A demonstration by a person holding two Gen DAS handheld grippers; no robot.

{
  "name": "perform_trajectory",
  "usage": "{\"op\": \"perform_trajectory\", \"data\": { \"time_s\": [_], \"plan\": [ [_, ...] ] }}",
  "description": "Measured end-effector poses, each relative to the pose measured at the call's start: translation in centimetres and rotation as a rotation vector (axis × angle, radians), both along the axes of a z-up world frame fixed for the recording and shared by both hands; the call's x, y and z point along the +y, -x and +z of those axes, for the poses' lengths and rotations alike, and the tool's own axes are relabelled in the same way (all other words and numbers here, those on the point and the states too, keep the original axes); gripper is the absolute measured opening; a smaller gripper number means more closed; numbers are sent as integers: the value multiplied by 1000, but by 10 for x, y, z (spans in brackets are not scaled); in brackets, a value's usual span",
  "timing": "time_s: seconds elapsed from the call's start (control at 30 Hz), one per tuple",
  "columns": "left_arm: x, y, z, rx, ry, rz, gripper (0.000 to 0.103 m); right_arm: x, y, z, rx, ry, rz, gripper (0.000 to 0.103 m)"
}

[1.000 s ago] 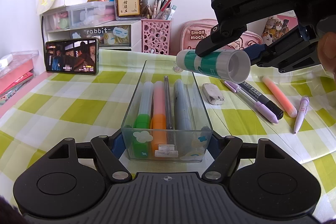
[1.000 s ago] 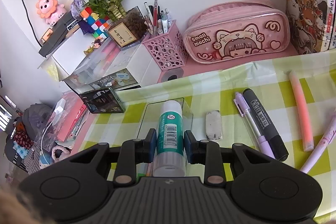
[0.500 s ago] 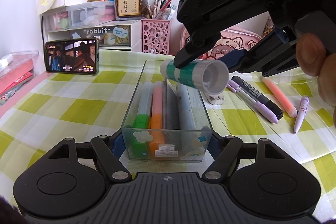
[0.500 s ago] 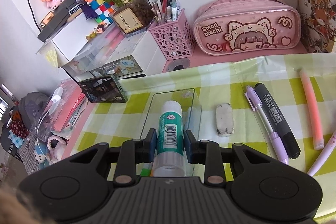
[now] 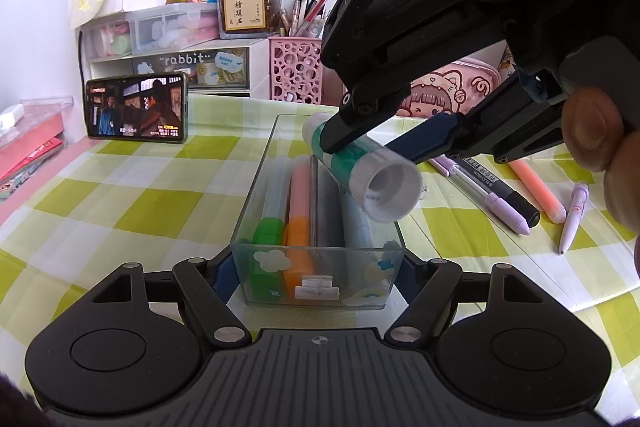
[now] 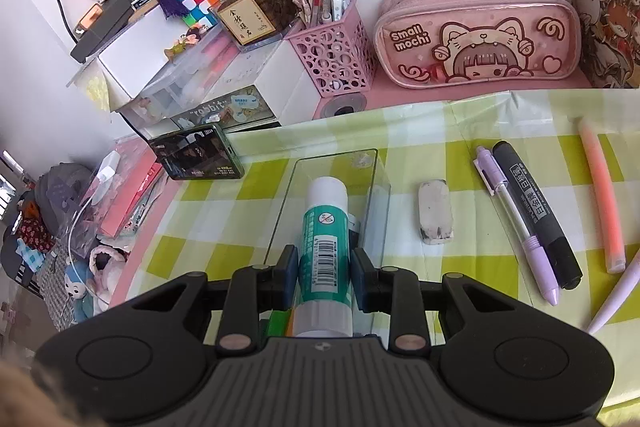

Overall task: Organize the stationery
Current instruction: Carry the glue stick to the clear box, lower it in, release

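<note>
A clear plastic box [image 5: 256, 203] stands on the checked cloth with green, orange, dark and grey markers lying in it. My left gripper [image 5: 316, 267] is shut on the box's near end. My right gripper [image 6: 323, 275] is shut on a green and white glue stick [image 6: 326, 247] and holds it tilted over the box's right side [image 5: 362, 167], just above the markers. The box also shows under the glue stick in the right wrist view [image 6: 362, 163].
On the cloth right of the box lie an eraser [image 6: 436, 217], a purple pen [image 6: 516, 223], a black marker [image 6: 536, 215], an orange highlighter [image 6: 602, 195] and a pale pen [image 5: 573, 217]. A phone [image 5: 136, 107], pink pen cup [image 5: 294, 69] and pencil case [image 6: 480, 35] stand behind.
My right gripper has carried the glue stick left and down, from beside the box to over its right side. The left gripper and the box have stayed still.
</note>
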State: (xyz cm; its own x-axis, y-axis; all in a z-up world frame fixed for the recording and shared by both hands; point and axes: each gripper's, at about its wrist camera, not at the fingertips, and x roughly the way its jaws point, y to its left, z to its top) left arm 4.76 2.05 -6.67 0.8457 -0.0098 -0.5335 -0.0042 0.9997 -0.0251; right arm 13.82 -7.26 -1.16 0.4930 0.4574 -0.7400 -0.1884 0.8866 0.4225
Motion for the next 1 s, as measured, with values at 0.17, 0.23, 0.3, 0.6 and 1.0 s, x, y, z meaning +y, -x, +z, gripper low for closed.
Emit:
{"op": "perform_trajectory", "data": {
  "time_s": [0.17, 0.23, 0.3, 0.6, 1.0],
  "plan": [
    [0, 0, 0, 0, -2, -2, 73, -2, 1, -1, 15, -21, 14, 32],
    [0, 0, 0, 0, 0, -1, 73, -3, 2, -1, 14, -23, 13, 32],
    [-1, 0, 0, 0, -2, -1, 73, -5, 2, -1, 17, -25, 9, 32],
    [-1, 0, 0, 0, -2, -2, 73, 6, -2, 0, 10, 18, 0, 32],
    [0, -1, 1, 0, 3, -6, 73, -9, 0, 3, -12, -6, -18, 32]
  ]
}}
